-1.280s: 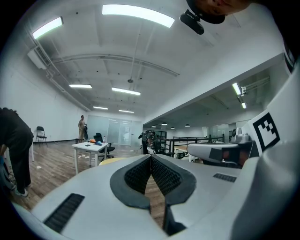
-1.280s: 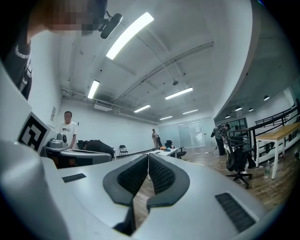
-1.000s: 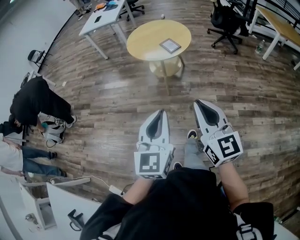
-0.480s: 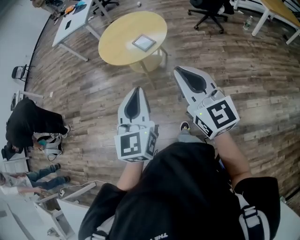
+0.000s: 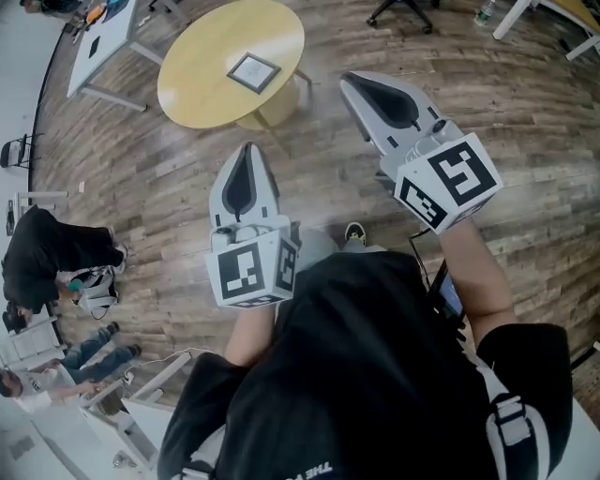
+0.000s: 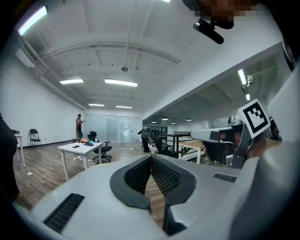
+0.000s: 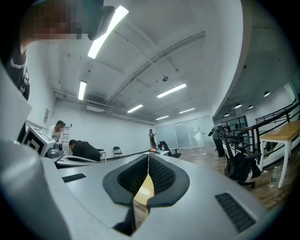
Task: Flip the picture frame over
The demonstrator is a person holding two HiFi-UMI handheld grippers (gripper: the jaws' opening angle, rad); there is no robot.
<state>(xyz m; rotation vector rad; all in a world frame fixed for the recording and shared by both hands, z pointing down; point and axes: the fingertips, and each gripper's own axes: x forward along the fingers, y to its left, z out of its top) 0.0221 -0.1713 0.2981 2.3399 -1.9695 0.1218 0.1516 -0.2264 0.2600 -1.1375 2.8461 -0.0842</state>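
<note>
A small grey picture frame (image 5: 253, 70) lies flat on a round yellow table (image 5: 202, 84) at the top left of the head view. My left gripper (image 5: 248, 148) is held level over the wooden floor, short of the table, its jaws shut on nothing. My right gripper (image 5: 349, 81) reaches a little further, to the right of the table, also shut and empty. In the left gripper view the left gripper (image 6: 151, 157) shows its tips touching. In the right gripper view the right gripper (image 7: 148, 157) is the same, with the yellow table (image 7: 143, 187) showing through the gap behind its tips.
A white desk (image 5: 101, 42) stands beyond the round table at the top left. A black office chair (image 5: 403, 11) is at the top. A person in black (image 5: 47, 253) crouches at the left edge by some gear. Another wooden table (image 5: 562, 14) is at the top right.
Both grippers have moved forward across the floor toward the round table, which now sits much closer and further left in the head view. Their jaws have stayed shut.
</note>
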